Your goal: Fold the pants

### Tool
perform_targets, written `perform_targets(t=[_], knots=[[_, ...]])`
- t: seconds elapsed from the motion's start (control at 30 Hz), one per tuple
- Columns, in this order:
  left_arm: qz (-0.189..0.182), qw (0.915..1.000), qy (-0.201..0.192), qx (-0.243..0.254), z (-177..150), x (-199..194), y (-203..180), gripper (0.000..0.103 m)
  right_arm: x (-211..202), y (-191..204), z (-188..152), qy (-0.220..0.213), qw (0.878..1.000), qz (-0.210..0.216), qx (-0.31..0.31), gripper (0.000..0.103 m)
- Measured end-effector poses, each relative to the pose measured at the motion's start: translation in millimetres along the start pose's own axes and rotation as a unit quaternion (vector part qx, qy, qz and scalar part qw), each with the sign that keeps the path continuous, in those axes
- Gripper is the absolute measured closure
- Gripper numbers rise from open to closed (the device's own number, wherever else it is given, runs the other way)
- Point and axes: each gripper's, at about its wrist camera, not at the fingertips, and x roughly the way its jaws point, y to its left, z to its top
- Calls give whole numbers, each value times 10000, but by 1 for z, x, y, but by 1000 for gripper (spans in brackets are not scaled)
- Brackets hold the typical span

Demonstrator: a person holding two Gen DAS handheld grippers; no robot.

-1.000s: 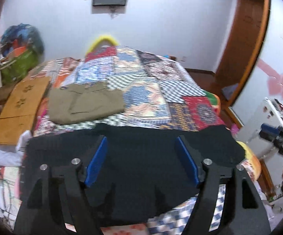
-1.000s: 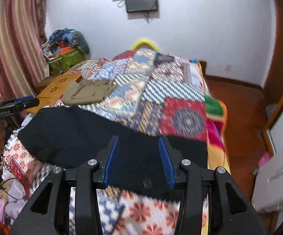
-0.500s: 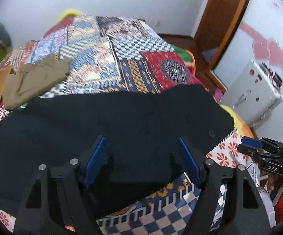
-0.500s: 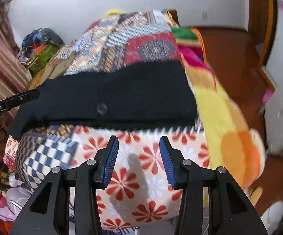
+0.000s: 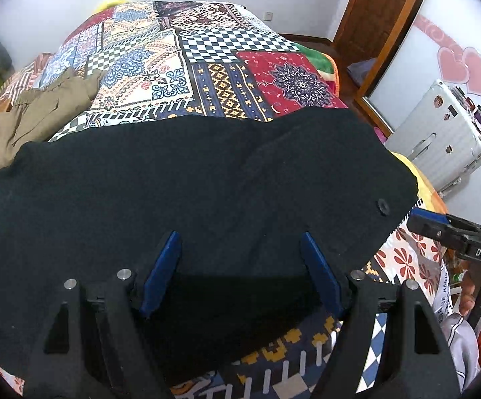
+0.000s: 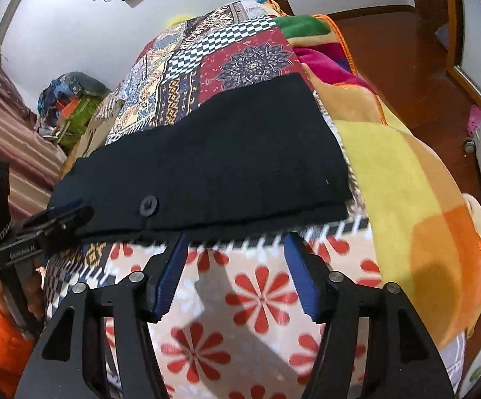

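Black pants [image 5: 190, 199] lie spread across the near edge of the bed, with a black button [image 5: 382, 205] near their right end. My left gripper [image 5: 239, 234] hovers open just above the cloth, its blue pads wide apart and pressing nothing. In the right wrist view the pants [image 6: 224, 153] and the button [image 6: 148, 205] lie ahead. My right gripper [image 6: 235, 236] has its jaws opening, with its tips at the pants' near edge and nothing between them. The right gripper's tip [image 5: 421, 216] shows in the left wrist view. The left gripper [image 6: 71, 211] shows at the left of the right wrist view.
A patchwork quilt [image 5: 207, 66] covers the bed, over a flowered sheet [image 6: 257, 299] and a yellow-orange blanket [image 6: 406, 183]. Folded olive pants [image 5: 37, 113] lie at the far left. A silver suitcase [image 5: 440, 133] stands by the bed's right side. Bags [image 6: 71, 99] are piled by the curtain.
Both grippers have dropped and tilted down toward the bed's near edge. The right gripper rolled, its jaws widened, and its tips now sit at the pants' edge. The left jaws kept their width.
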Motion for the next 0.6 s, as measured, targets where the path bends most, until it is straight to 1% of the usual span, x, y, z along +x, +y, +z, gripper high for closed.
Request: perform_targets(t=[0.13,0.33,0.4,0.43,0.5,0.57,0.6], knots=[[5,10000,-8,43,1,2,-1,27,2,-1,6,-107,9999,46,6,44],[-12,10000,-44,40,0,2,-1,27,3,-12,16,-326,9982,262,421,44],[-6,10000,-58,48,0,2,-1,27,4,-9,18,-429,9981,177,412,44],[-4,10000,-63,47,0,2,-1,27,4,-6,20,-492,9981,95,365,46],[-9,10000,-76,47,-1,2,-1,27,3,-3,23,-635,9975,6,322,55],[-12,9999,-89,47,-1,2,-1,27,2,-3,26,-716,9968,-3,363,71],[-13,9999,-97,46,-1,2,-1,27,1,-3,28,-755,9965,-19,372,76]])
